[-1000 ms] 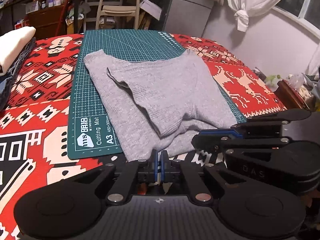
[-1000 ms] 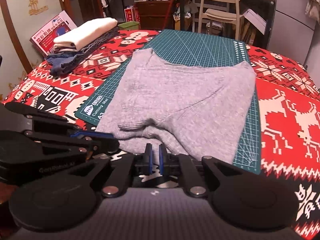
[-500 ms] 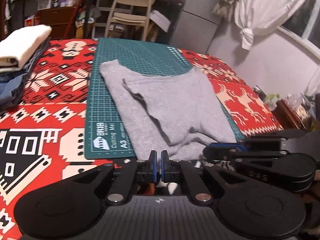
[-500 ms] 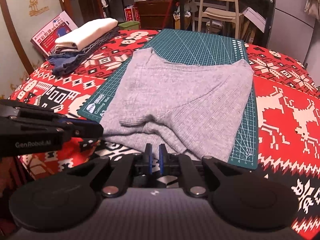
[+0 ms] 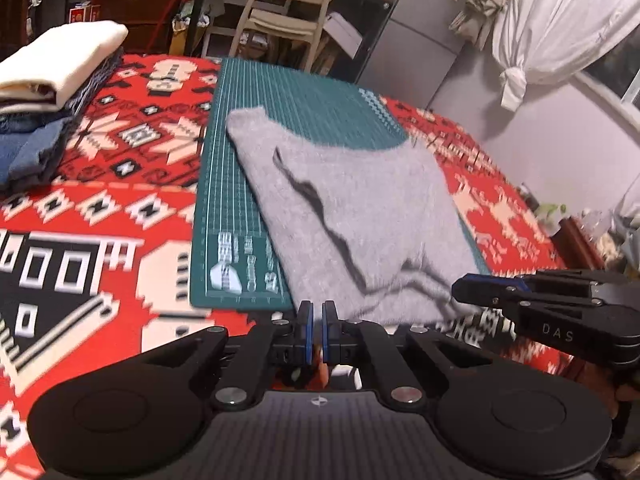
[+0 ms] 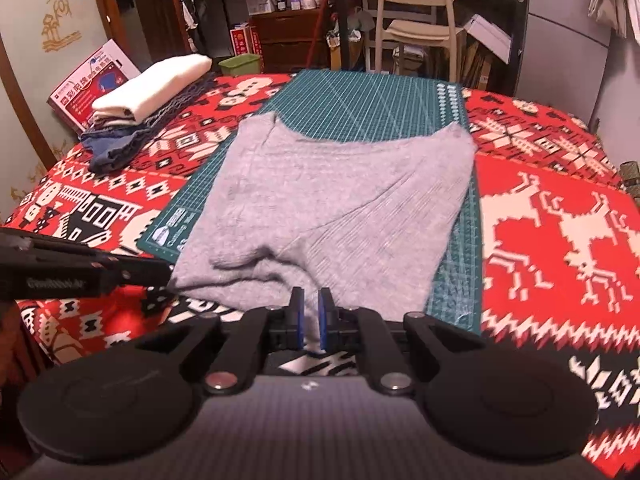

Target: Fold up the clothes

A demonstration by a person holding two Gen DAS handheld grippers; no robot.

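Observation:
A grey knit garment (image 6: 340,196) lies folded on the green cutting mat (image 6: 384,96), and its near hem hangs just past the mat's front edge. My left gripper (image 5: 317,312) is shut at the hem's near left corner, with only a thin slit between its pads and no cloth visibly pinched. From the right wrist view, the left gripper (image 6: 166,276) has its tip at that corner. My right gripper (image 6: 311,300) is shut in front of the hem's middle. The left wrist view places the right gripper (image 5: 456,290) at the near right corner. That view is blurred.
A red, white and black patterned cloth (image 6: 560,200) covers the table. A stack of folded clothes (image 6: 156,80), cream on top and blue denim below, sits at the far left beside a red box (image 6: 86,88). A chair (image 6: 416,28) and shelves stand beyond the table.
Both grippers slid apart along the near hem, the left one leftward and the right one rightward, and drew back slightly. The garment stayed put on the mat.

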